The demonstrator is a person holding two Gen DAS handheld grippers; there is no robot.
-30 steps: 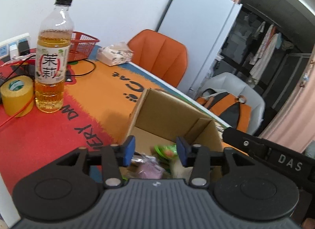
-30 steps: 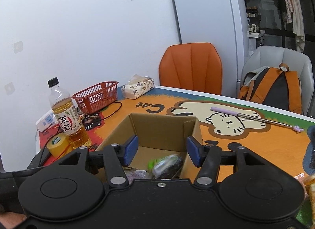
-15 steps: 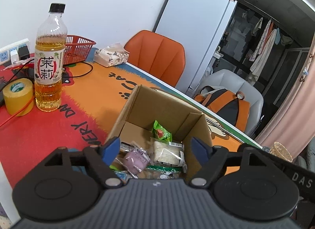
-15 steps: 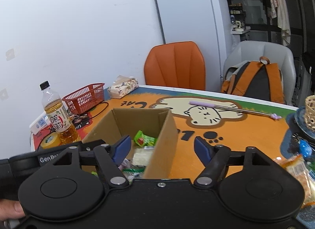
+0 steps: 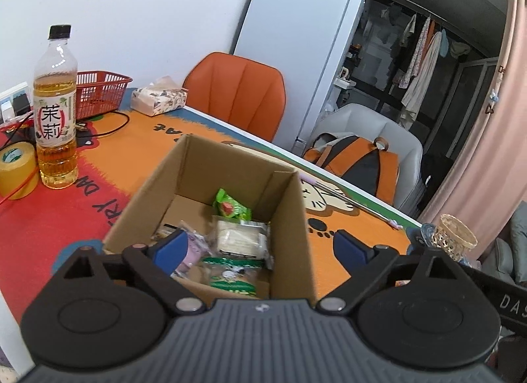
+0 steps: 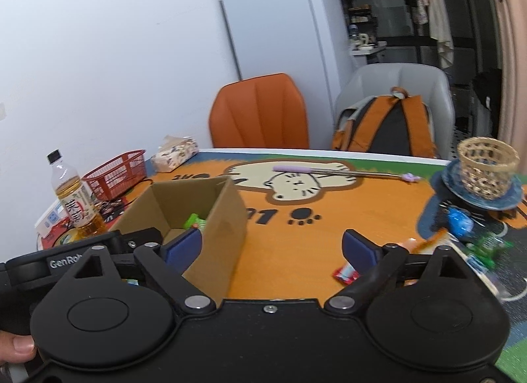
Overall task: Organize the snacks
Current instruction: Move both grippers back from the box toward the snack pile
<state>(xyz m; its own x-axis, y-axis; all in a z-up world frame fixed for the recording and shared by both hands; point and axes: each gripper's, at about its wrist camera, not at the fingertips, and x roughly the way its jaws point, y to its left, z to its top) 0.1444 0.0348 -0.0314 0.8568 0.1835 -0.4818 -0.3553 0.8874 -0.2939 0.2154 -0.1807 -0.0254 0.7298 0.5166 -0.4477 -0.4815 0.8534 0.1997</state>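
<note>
An open cardboard box [image 5: 290,218] sits on the orange cat mat and holds several snack packets: a green one [image 5: 230,207], a white one [image 5: 239,240] and a green-and-white one [image 5: 230,279]. My left gripper [image 5: 260,249] is open and empty, raised over the box's near edge. The box also shows in the right wrist view [image 6: 227,215]. My right gripper [image 6: 271,248] is open and empty, just right of the box. Loose snacks lie to its right: a red packet [image 6: 344,275] and green packets [image 6: 487,246].
A tea bottle [image 5: 56,109], yellow tape roll [image 5: 16,170], red basket [image 5: 98,93] and tissue pack [image 5: 158,99] stand at the left. A wicker cup on a blue plate [image 6: 487,172] and a purple wand [image 6: 346,170] lie at the right. Chairs and a fridge stand behind the table.
Both grippers opened wider. The left rose and pulled back, so the box contents show. The right swung right, away from the box toward the loose snacks.
</note>
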